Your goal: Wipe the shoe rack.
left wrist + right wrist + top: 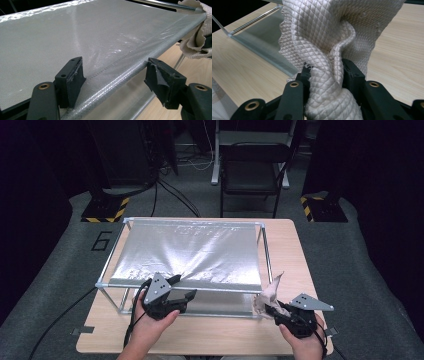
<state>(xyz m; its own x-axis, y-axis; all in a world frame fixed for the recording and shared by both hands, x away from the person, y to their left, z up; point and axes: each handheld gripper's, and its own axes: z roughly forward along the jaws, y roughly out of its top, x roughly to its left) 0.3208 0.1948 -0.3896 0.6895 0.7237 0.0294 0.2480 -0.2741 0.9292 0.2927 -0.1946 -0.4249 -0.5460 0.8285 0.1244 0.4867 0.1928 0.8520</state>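
mesh sheet (187, 252): stretched on frame
left gripper (176, 296): open, at sheet's near edge
right gripper (276, 312): clamping cloth (267, 295), by sheet's corner

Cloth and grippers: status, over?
Right gripper shut on cloth. Left gripper open at front edge of mesh sheet on metal frame. Nothing in the way.
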